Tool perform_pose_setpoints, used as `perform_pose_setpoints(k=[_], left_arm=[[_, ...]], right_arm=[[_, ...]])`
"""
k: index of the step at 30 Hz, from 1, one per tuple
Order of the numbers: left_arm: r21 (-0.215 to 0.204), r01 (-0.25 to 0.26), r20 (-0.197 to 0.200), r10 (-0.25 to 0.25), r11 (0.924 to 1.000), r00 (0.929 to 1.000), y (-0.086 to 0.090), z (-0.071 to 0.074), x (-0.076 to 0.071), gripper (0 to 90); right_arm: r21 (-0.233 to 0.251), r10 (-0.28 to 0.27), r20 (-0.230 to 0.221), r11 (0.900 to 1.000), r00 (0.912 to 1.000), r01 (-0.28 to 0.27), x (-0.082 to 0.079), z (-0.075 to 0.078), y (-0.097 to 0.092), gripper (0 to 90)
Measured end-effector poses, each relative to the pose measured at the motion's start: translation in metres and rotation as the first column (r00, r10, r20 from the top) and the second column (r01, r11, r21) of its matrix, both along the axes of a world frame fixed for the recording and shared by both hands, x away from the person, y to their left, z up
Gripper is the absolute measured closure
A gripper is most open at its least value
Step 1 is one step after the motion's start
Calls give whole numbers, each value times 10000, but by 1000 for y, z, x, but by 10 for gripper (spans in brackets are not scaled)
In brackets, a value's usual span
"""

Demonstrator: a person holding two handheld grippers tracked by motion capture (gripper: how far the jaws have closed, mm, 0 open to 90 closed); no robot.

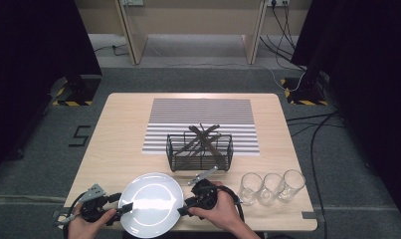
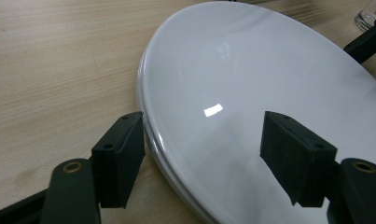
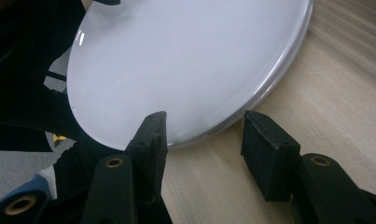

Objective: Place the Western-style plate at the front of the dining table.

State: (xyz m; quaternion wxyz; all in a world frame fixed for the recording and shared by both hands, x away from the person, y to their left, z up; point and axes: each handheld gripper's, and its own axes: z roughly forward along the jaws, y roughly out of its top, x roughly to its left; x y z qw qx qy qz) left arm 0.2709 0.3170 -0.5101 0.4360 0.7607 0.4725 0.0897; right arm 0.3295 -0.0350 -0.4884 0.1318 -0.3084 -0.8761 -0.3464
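A white plate (image 1: 150, 201) lies near the table's front edge, between both hands. My left gripper (image 1: 124, 207) is at the plate's left rim. In the left gripper view the plate (image 2: 251, 84) has its rim between the jaws of my left gripper (image 2: 206, 158), which stand wide with gaps on both sides. My right gripper (image 1: 186, 209) is at the plate's right rim. In the right gripper view the plate (image 3: 185, 60) has its edge between the jaws of my right gripper (image 3: 206, 147). One jaw is over the plate, the other over bare wood, apart from the rim.
A black wire basket (image 1: 200, 151) with dark utensils stands behind the plate on a striped mat (image 1: 202, 117). Three clear glasses (image 1: 271, 186) stand in a row at the front right, close to my right hand. The table's front edge is just below both grippers.
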Motion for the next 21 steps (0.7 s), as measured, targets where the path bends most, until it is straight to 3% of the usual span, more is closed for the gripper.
perform_pose_setpoints(k=[14,21], left_arm=[[217,132,43,-133,9997,9999,0,6,-7,314],[531,155,115,-161,9985,9998,-2,7,-11,314]], right_arm=[[0,192,-104,9998,9998,-192,-3,-1,2,515],[-34,231,20,9997,9997,-231,-3,-1,2,533]])
